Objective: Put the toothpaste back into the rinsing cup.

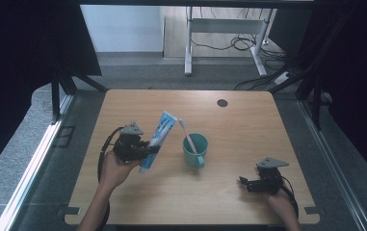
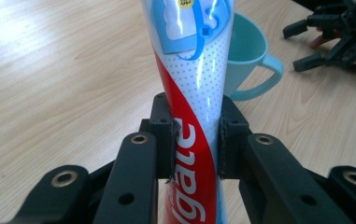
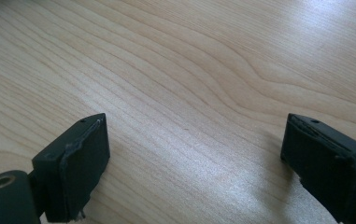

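Gripping the blue-and-red plastic toothpaste tube [image 2: 195,107], the left gripper [image 2: 195,142] tilted its long axis toward the teal plastic mug [image 1: 195,149] just beyond.

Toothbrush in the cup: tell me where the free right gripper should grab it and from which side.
Probably the bare upper handle of the toothbrush, just below the bristles, reached from above and the right. It leans up-left out of the cup, whose wall hides the lower end. The right gripper is open.
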A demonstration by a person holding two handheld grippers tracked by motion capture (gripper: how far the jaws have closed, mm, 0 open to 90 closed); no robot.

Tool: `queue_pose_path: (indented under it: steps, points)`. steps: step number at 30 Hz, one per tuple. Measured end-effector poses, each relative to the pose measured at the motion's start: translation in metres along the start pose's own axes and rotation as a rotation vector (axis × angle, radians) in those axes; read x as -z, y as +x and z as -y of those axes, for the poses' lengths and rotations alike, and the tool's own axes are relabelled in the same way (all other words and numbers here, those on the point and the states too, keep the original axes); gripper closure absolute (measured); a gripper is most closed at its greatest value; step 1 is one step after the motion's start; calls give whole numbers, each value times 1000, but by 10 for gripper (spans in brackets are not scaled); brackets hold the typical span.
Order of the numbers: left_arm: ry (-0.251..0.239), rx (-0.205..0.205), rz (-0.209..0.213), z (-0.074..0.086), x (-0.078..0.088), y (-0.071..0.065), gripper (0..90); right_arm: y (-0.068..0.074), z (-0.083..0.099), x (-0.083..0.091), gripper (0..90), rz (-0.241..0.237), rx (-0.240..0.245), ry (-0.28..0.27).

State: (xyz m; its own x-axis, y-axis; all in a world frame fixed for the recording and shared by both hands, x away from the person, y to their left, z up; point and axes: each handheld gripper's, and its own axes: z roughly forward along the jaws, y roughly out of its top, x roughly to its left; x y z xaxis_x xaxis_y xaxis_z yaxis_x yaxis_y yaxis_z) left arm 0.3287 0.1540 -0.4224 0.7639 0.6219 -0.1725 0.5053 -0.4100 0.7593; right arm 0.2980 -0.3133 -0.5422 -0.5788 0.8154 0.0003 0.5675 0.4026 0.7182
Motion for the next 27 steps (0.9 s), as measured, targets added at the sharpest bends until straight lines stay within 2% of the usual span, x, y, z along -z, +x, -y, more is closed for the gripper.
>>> queue_pose_path:
  steps: [11,27]
  points:
    - [-66,-13,14,-18,-6,-8,729,0,0,0,75,1,0,0]
    - [-103,-32,16,-39,-23,-17,729,0,0,0,75,0,2,1]
